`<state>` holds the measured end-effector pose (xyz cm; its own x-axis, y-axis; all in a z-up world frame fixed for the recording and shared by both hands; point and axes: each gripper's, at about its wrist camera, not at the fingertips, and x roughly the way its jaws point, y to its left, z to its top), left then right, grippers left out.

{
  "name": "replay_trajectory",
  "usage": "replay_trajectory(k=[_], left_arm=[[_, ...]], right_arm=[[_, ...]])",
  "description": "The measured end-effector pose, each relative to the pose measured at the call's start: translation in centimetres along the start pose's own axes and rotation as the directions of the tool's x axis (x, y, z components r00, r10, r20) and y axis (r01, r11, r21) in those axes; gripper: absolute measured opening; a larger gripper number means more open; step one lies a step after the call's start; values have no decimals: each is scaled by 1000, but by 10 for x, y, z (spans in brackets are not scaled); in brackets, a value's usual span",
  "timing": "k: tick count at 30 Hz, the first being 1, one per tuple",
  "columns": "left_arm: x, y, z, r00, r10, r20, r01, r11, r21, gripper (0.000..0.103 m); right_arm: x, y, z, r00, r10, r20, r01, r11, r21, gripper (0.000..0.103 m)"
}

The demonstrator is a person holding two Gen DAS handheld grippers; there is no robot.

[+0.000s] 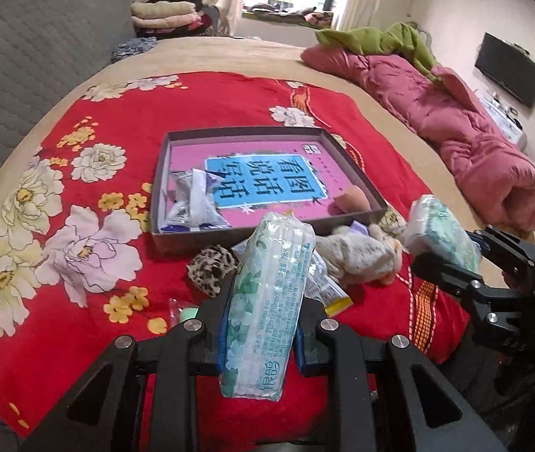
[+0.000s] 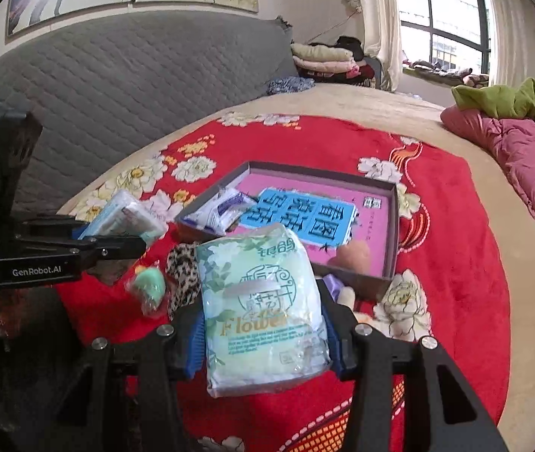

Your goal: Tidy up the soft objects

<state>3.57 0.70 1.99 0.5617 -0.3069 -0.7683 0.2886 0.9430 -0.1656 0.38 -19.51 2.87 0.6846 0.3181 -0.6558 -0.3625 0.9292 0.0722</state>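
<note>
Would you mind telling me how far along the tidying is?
Done: a wrapped packet and a peach sponge lie in the box. In hand: each gripper holds a tissue pack. Left: plush toy, leopard scrunchie, green sponge.

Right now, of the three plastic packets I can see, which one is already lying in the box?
The white and purple packet, lying in the box's near-left corner. The two green-flowered tissue packs are held off the bed, one in the left gripper, one in the right gripper.

Green floral tissue pack [image 1: 267, 301] held edge-on, second tissue pack [image 2: 263, 309] face-up, both above red blanket [image 1: 79, 339]
</note>
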Motion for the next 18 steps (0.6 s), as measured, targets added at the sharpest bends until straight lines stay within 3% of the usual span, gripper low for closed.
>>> replay_trajectory(k=[18], left_arm=[[-1,0,33,998,30,50,-28,999,-28,26]], right_arm=[[4,-1,35,998,-15,55,11,998,60,50]])
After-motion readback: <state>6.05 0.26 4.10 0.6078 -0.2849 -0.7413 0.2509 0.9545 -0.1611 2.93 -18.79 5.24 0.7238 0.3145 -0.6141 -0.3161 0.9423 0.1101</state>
